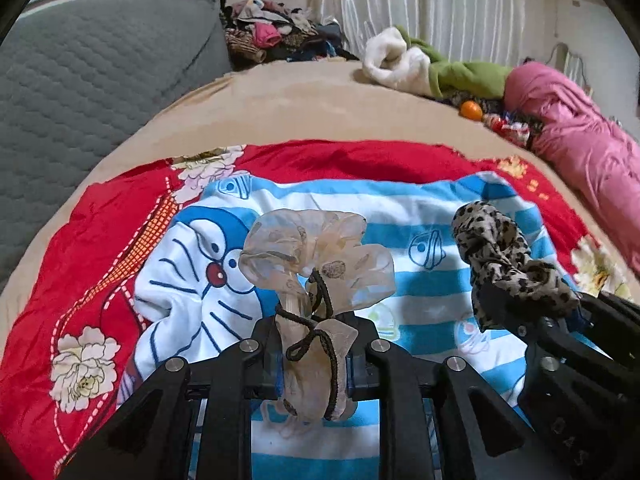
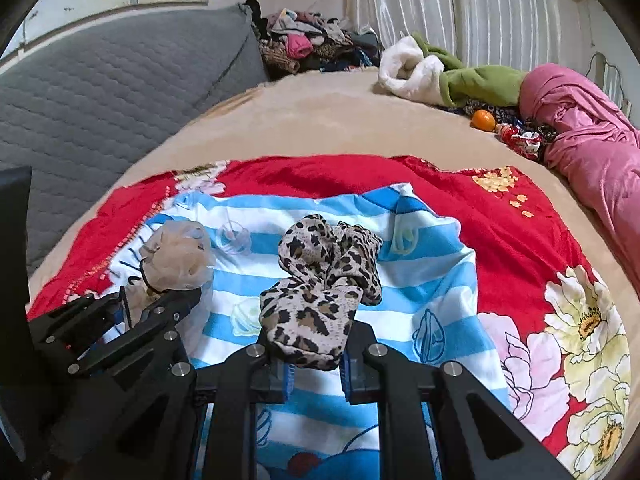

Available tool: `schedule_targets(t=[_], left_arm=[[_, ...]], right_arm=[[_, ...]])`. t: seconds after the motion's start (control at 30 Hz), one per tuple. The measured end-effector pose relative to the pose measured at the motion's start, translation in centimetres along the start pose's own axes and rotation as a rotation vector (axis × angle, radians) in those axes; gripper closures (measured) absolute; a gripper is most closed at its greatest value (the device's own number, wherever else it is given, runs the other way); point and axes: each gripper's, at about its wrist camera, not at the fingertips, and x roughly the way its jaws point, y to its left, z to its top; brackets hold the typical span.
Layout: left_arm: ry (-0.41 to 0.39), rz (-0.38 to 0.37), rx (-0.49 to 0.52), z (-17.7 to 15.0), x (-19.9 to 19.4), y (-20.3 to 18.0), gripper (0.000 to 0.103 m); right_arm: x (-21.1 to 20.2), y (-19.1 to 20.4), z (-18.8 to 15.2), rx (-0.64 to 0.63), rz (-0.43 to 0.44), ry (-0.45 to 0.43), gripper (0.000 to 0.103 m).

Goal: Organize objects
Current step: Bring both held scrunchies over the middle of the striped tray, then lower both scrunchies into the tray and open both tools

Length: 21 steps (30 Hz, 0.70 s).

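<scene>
Left gripper (image 1: 314, 364) is pinching the sheer scrunchie (image 1: 316, 264), right gripper (image 2: 316, 368), at three o'clock, clamping the leopard scrunchie (image 2: 320, 276), both lifted clear of the bed (image 2: 320, 120) for sorting.

An orange (image 1: 471, 109) lies near the bed's (image 1: 280, 108) far right edge beside a pink quilt (image 1: 576, 128) and a green-and-white garment (image 1: 432, 68); a grey quilted cushion (image 1: 92, 76) lines the left edge.

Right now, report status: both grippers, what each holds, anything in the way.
Left gripper shut on sheer beige scrunchie. Right gripper shut on leopard scrunchie. Both held over striped cartoon cloth. Nothing between them.
</scene>
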Motion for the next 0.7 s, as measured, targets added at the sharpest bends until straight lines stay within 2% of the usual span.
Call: schedule_targets(t=[0.13,0.33,0.47,0.7], left_arm=[[0.05,0.008,0.001,-0.1,1.4,0.0,0.081],[0.098,0.006,-0.013,-0.7,2.7,0.5,0.08],[0.148,0.017,-0.002,-0.9,3.6,0.7,0.073],[0.156,0.026,-0.002,-1.0,3.7,0.7,0.069]], right_arm=[[1.7,-0.1,-0.1,-0.006,-0.016,0.063,0.086],[2.9,0.0,-0.8,-0.016,-0.031,0.109,0.086],[3.8,0.0,-1.1,-0.018,-0.035,0.14,0.085],[4.2,0.1,-1.4,-0.014,-0.035,0.162,0.084]])
